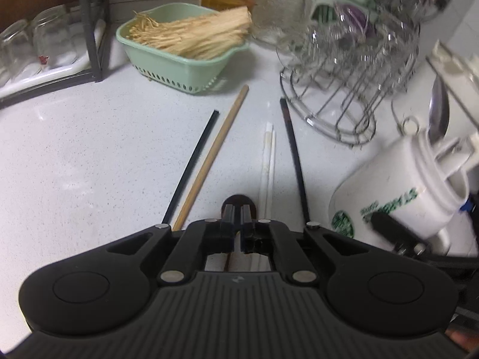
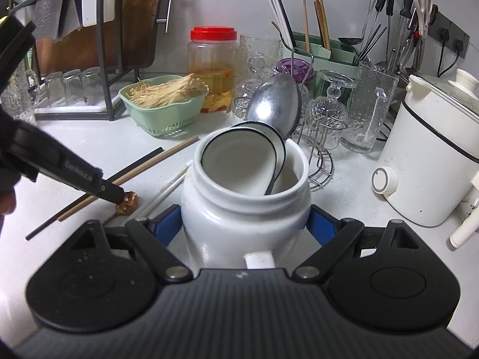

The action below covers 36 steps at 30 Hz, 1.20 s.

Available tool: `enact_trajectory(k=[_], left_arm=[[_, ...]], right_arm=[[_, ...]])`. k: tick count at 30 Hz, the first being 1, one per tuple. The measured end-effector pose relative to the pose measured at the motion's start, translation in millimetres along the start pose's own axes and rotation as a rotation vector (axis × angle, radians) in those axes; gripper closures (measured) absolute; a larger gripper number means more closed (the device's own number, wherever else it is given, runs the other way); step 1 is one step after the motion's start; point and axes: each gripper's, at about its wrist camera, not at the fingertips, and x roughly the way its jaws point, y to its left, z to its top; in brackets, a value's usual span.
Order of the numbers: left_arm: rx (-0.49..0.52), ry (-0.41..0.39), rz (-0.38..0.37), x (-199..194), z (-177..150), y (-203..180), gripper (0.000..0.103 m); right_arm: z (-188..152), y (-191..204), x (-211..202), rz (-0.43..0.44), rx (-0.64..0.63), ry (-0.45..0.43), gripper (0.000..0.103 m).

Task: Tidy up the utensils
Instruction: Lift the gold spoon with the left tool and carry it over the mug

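Left gripper (image 1: 238, 218) is pressing down at the counter with its fingers nearly together over a small gold spoon (image 2: 127, 201), apparently pinching the neck just behind the bowl, though I cannot tell whether it is truly clamped. Right gripper (image 2: 245, 224) is clasping the white jar (image 2: 239, 209) by its sides, and the jar is already holding a metal spoon (image 2: 275, 104) and white ladles (image 2: 239, 161). My guess is the spoon pickup is the step in hand; next it is needing a lift and a drop into the jar's mouth, past the ladles. Chopsticks, black (image 1: 191, 161), wooden (image 1: 215, 152) and white (image 1: 268, 161), are lying loose on the pale speckled counter (image 1: 89, 149). Further back are standing a green basket (image 1: 182, 59), a wire glass rack (image 1: 344, 95) and a red-lidded jar (image 2: 213, 68)
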Motion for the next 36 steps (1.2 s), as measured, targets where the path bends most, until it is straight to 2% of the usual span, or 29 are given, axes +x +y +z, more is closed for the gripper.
enact_trajectory(k=[2, 4, 5, 11, 24, 36], left_arm=[[0.049, 0.021, 0.015, 3.1, -2.0, -2.1, 0.087], [0.096, 0.022, 0.038, 3.7, -4.4, -4.1, 0.062], [0.125, 0.016, 0.05, 3.5, -5.6, -6.1, 0.061], [0.278, 0.015, 0.077, 8.6, -6.0, -15.1, 0.06], [0.327, 0.041, 0.061, 21.7, 10.6, -29.8, 0.06], [0.313, 0.042, 0.056, 26.1, 15.1, -33.0, 0.059]], right_arm=[[1.1, -0.5, 0.7, 0.004, -0.005, 0.007, 0.012], [1.5, -1.5, 0.7, 0.008, -0.006, 0.013, 0.012], [1.3, -1.8, 0.6, 0.01, -0.008, 0.014, 0.012], [-0.9, -2.6, -0.4, 0.02, -0.012, 0.009, 0.012], [0.7, -6.4, 6.2, 0.052, -0.006, 0.029, 0.012], [4.3, -7.1, 12.2, 0.054, -0.01, 0.028, 0.012]])
